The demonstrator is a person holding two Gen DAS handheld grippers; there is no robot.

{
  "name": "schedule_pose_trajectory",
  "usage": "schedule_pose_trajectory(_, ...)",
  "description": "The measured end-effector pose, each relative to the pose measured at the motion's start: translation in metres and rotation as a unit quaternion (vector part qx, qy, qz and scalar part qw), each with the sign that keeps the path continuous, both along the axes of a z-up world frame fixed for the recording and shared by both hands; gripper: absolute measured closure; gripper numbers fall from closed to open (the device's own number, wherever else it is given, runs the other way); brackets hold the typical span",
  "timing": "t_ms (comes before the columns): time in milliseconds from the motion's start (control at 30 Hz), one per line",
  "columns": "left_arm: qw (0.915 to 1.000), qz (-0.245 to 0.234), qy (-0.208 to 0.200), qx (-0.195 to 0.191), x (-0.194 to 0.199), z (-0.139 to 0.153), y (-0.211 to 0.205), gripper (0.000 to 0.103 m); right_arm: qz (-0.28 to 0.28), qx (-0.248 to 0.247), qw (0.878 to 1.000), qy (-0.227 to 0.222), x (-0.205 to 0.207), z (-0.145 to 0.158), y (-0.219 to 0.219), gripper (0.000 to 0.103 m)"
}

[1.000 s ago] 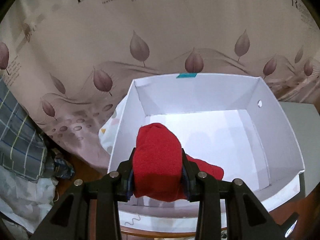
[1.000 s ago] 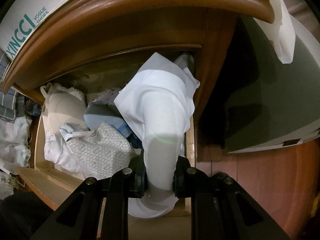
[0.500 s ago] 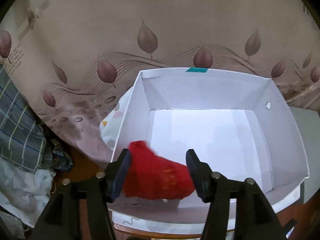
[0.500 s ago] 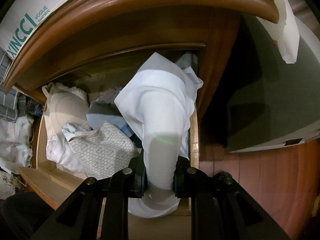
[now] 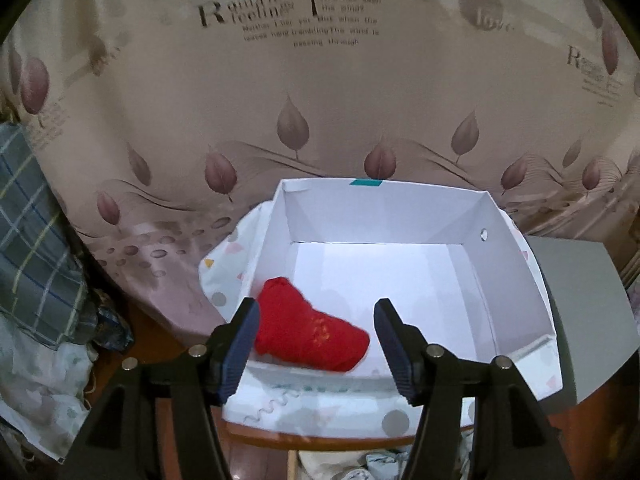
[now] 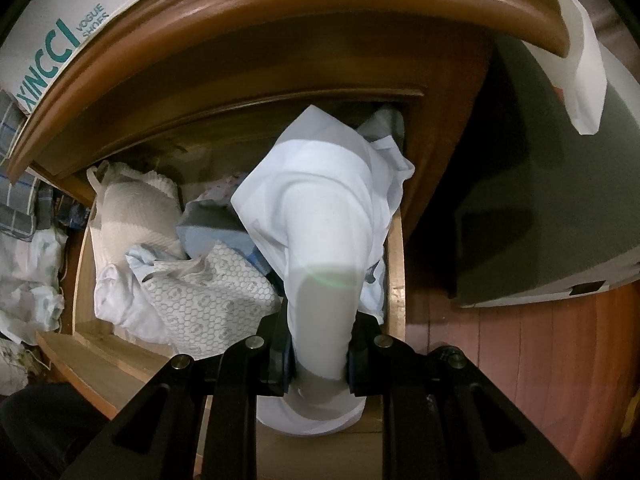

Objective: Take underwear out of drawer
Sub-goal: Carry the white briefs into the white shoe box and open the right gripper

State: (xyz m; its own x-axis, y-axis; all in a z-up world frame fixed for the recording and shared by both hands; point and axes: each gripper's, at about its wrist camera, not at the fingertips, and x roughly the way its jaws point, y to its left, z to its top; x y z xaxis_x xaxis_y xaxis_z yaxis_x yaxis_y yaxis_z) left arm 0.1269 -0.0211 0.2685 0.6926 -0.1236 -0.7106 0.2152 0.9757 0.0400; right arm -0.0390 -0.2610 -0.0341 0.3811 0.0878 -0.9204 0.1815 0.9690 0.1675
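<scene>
Left gripper: jaws spread apart and holding nothing; the red underwear lies loose between and beyond the pads.
Right gripper: clamped on a white garment, which rises in a rounded fold from the pads above the drawer.
Box lettering: teal "XINCCI" with "VOGUE SHOES" printed on the white shoe box that sits on the curved wooden top.
Curtain lettering: "Romantic feeling" in dark serif letters with smaller blurred lines under it on the beige leaf-print curtain; "love" is printed further right.
Red underwear: bright red knit, crumpled, with a faint gold motif on its front; it rests on the floor of the white box, near the left front corner.
White box: open-topped, a teal tab on its far rim, a round hole in the right wall.
Drawer contents: a honeycomb-patterned white piece, a ribbed cream piece and a pale blue piece, heaped left of the held garment.
</scene>
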Motion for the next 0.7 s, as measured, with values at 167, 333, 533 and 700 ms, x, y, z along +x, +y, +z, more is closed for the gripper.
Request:
schedule_pose_trajectory(167,0.9995,0.004,-0.017,0.026,-0.046,-0.003,0.017,0.042,0.003,-0.003,1.0,-0.001,0.0,0.0,0.002,0.085)
schedule_pose_trajectory(333,0.9994,0.025,-0.004,0.024,-0.084,-0.035,0.046,0.042,0.008,-0.009,1.0,-0.005,0.0,0.001,0.006,0.085)
schedule_pose_trajectory(533,0.997,0.071,0.02,0.023,-0.109,-0.099,0.072,0.042,0.015,-0.001,0.999,-0.038,-0.002,0.017,0.01,0.085)
schedule_pose_trajectory(700,0.9901,0.129,0.056,0.001,-0.11,-0.154,0.09,0.042,0.015,0.018,0.999,-0.029,0.001,0.024,0.01,0.085)
